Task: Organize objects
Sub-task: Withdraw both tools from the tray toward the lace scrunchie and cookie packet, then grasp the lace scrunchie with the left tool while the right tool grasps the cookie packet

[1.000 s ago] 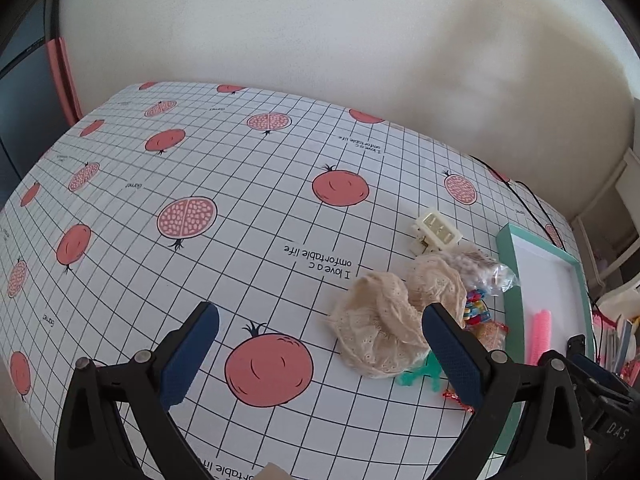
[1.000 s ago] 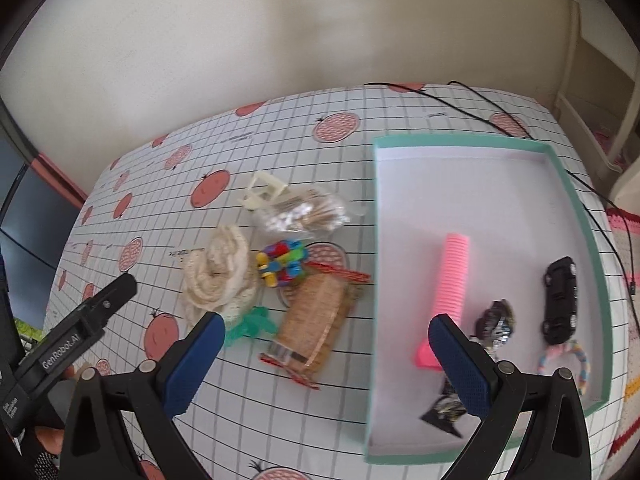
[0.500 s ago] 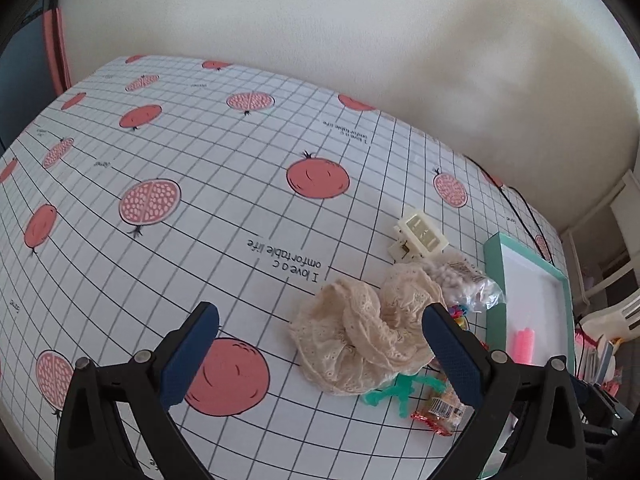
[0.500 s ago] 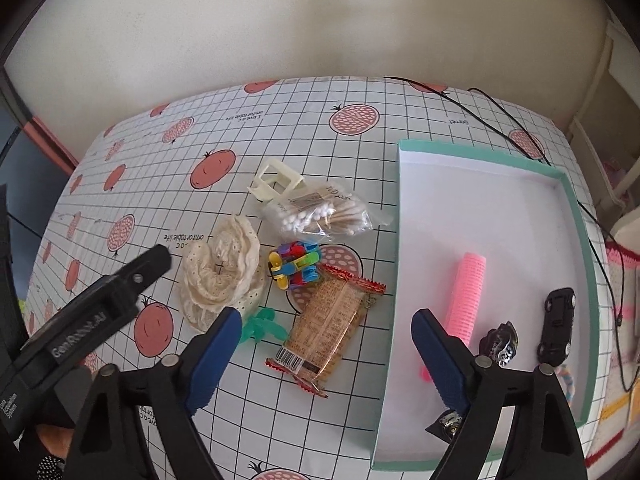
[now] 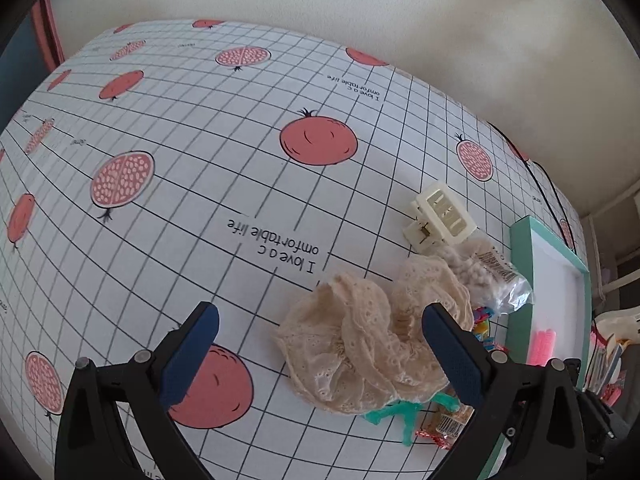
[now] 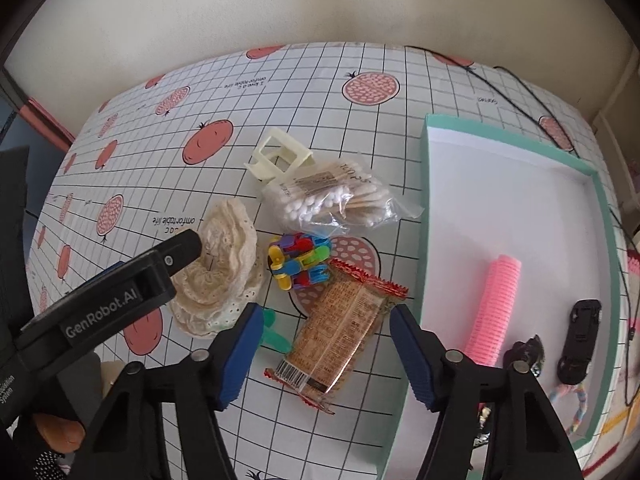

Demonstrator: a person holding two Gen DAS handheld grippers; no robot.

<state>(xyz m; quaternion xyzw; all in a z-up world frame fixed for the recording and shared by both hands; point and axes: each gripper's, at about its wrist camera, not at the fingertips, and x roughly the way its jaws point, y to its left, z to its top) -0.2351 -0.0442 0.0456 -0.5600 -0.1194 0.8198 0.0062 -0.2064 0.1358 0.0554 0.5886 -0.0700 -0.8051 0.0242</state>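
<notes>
The right gripper [image 6: 322, 354] is straddling the snack packet [image 6: 339, 330], jaws just narrowing, pads not yet pressing; it should descend squarely before clamping; the left gripper [image 5: 320, 352] is hanging open, the lace scrunchie [image 5: 368, 344] lying against its right finger.

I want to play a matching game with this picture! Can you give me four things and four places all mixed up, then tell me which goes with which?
Things:
1. pink hair roller
2. snack packet
3. bag of cotton swabs
4. cream hair claw

Places:
A. between the right gripper's blue pads
B. inside the teal-rimmed box
C. farthest back on the tablecloth, touching the swab bag
D. just behind the colourful clips

Pairs: 1-B, 2-A, 3-D, 4-C
</notes>
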